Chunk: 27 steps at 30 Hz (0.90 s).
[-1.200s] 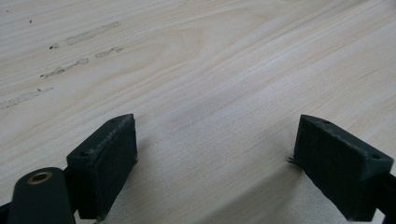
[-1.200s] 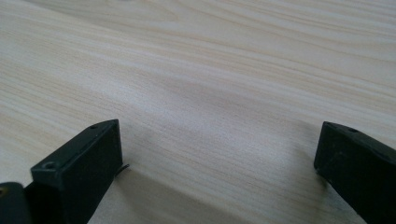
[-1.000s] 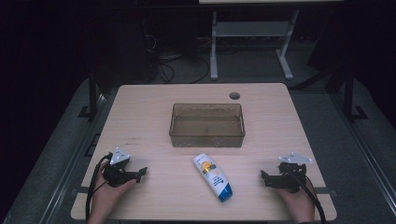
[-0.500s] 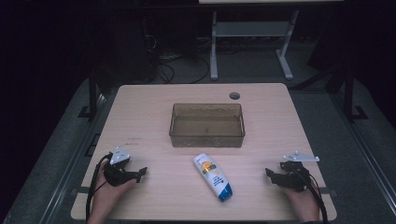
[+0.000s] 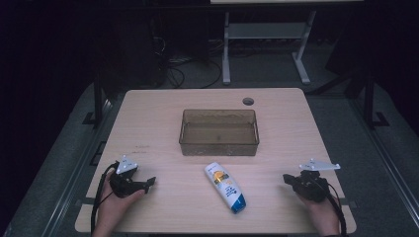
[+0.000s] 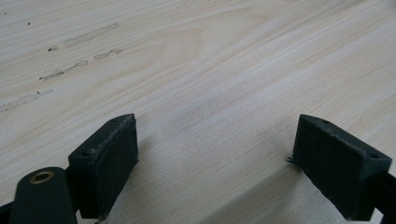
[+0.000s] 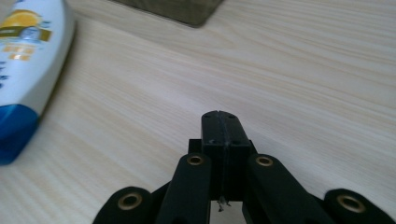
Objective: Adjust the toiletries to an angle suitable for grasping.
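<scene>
Right gripper (image 5: 287,178): jaws pressed flat together, nothing between them — they have just been closing. Held low over the table's near right corner, pointing left toward the bottle. In the right gripper view (image 7: 220,122) the two black pads meet in one seam above bare wood.

Left gripper (image 5: 149,181): jaws spread wide, empty. In the left gripper view (image 6: 212,154) bare wood grain lies between the two pads. It sits at the near left of the table, pointing right.

Hands: left hand (image 5: 114,205) and right hand (image 5: 323,217) come in from the bottom edge, each wrapped round its gripper body.

Bottle (image 5: 226,186): white with a blue cap and an orange label, lying flat on the table between the two grippers, well apart from both, cap end toward the near edge. Untouched.

Bin (image 5: 219,143): translucent brown, rectangular, open top, just beyond the bottle at the table's centre — looks empty.

Table (image 5: 148,118): light wood, with a round cable hole (image 5: 248,101) near the far edge.
</scene>
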### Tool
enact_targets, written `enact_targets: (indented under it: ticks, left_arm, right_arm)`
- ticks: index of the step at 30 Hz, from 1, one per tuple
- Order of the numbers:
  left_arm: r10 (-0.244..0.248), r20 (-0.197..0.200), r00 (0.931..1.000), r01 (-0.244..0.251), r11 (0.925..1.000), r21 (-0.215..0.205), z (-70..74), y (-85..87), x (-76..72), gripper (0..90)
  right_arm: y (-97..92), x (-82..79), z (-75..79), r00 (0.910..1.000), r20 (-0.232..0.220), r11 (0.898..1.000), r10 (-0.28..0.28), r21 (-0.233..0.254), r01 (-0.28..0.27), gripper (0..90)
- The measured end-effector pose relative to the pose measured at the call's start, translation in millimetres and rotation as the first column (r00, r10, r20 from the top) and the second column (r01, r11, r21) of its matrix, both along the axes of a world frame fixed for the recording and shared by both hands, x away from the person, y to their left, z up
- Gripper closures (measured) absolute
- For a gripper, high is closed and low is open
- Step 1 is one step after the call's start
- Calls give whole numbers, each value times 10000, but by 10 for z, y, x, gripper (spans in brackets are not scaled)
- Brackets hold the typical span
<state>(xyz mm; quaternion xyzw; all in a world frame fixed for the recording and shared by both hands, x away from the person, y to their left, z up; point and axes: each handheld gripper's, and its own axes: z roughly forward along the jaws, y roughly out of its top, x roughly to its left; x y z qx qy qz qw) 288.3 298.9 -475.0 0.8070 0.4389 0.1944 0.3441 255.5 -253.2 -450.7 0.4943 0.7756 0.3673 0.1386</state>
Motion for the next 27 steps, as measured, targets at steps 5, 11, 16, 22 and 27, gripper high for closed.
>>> enact_targets:
  ticks: [5,11,16,22,27]
  left_arm:
    - [-2,-2,10000,2,10000,-1,0,0,0,129]
    - [3,-1,10000,-3,10000,-3,0,0,0,129]
    - [1,-3,10000,-1,10000,-5,0,0,0,129]
    - [0,-2,10000,0,10000,-2,0,0,0,129]
    - [3,-3,10000,-3,10000,-4,0,0,0,129]
  right_arm:
    - [63,-17,40,9993,25,9992,381,110,-381,900]
    - [190,-61,103,9957,43,9953,926,280,-927,900]
    - [285,-94,165,9906,221,9896,1351,463,-1360,900]
    - [390,-135,193,9833,280,9821,1797,524,-1809,900]
    - [447,-155,210,9793,292,9777,2005,583,-2019,900]
